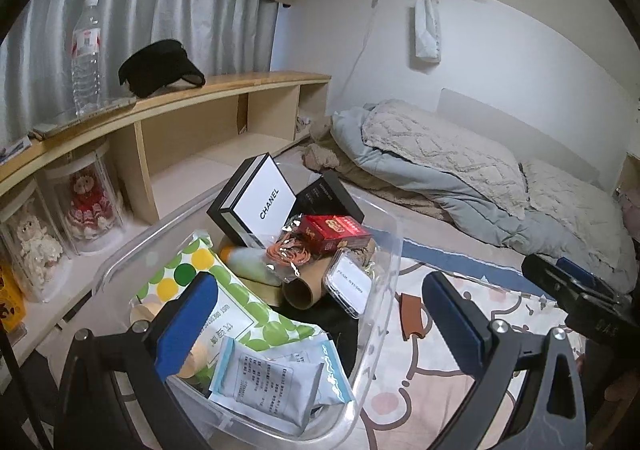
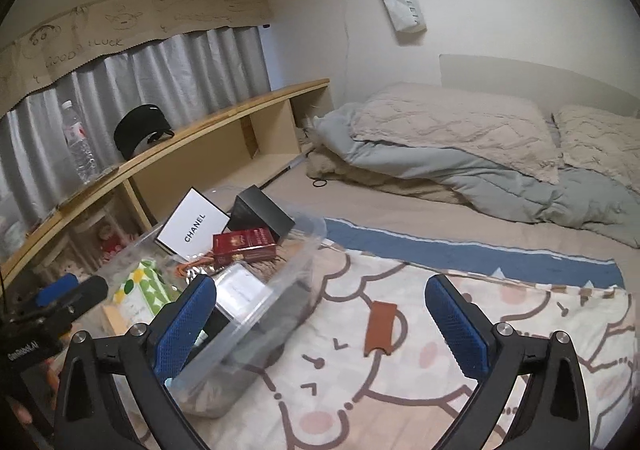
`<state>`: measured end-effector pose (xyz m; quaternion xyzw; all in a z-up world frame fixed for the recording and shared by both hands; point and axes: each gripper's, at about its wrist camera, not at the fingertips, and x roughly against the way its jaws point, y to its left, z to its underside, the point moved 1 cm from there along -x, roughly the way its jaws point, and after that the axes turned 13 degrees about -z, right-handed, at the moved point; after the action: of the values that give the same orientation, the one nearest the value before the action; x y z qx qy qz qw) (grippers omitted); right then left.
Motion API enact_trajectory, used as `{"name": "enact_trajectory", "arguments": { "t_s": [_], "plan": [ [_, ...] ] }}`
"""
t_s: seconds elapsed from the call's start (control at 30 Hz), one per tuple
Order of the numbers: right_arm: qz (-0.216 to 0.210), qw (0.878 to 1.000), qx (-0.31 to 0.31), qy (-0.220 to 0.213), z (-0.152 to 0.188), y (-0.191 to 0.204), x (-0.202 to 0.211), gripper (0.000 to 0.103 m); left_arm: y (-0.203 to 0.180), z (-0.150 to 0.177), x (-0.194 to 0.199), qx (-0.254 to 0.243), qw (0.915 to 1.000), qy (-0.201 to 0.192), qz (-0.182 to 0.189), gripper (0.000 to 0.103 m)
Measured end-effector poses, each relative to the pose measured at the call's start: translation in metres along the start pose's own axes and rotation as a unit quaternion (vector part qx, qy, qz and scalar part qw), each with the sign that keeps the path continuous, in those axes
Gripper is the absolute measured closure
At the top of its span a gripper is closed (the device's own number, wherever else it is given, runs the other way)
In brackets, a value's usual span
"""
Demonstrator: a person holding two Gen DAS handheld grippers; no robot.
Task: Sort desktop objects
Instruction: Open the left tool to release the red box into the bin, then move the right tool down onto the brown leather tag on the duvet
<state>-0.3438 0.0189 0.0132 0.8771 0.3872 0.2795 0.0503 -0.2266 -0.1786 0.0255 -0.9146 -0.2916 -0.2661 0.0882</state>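
A clear plastic bin sits on the bed, full of items: a white CHANEL box, a red box, a green-dotted wipes pack, sachets and a cardboard tube. My left gripper is open and empty, over the bin's near right rim. A brown leather sleeve lies on the cartoon blanket, right of the bin. My right gripper is open and empty, with the sleeve between its fingers ahead.
A wooden shelf runs along the left with a water bottle and a black visor on top and doll jars below. A rumpled duvet lies behind. A black hair tie lies on the sheet.
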Motion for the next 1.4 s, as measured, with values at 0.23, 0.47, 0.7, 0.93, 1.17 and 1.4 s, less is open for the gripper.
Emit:
{"name": "enact_trajectory", "arguments": {
  "t_s": [0.23, 0.47, 0.7, 0.93, 1.17, 1.4],
  "plan": [
    [0.009, 1.0, 0.005, -0.005, 0.003, -0.006, 0.018, 0.0, -0.008, 0.003, 0.012, 0.003, 0.9997, -0.007, 0.022, 0.0],
    [0.002, 1.0, -0.022, 0.012, 0.008, -0.024, 0.019, 0.0, -0.028, 0.008, 0.018, -0.014, 0.9981, -0.016, 0.057, 0.0],
    [0.008, 0.998, -0.04, 0.053, 0.027, -0.051, -0.018, 0.005, -0.052, 0.015, 0.015, -0.044, 0.9948, -0.024, 0.089, 0.0],
    [0.004, 0.989, -0.111, 0.095, 0.052, -0.1, -0.077, 0.046, -0.07, 0.018, -0.001, -0.063, 0.9893, -0.016, 0.13, 0.001],
    [0.004, 0.978, -0.172, 0.121, 0.078, -0.138, -0.138, 0.048, -0.08, 0.018, -0.022, -0.066, 0.9874, -0.008, 0.144, 0.003],
    [0.024, 0.972, -0.17, 0.162, 0.108, -0.148, -0.199, 0.048, -0.077, 0.018, -0.044, -0.06, 0.9864, 0.004, 0.153, 0.006]
  ]
}}
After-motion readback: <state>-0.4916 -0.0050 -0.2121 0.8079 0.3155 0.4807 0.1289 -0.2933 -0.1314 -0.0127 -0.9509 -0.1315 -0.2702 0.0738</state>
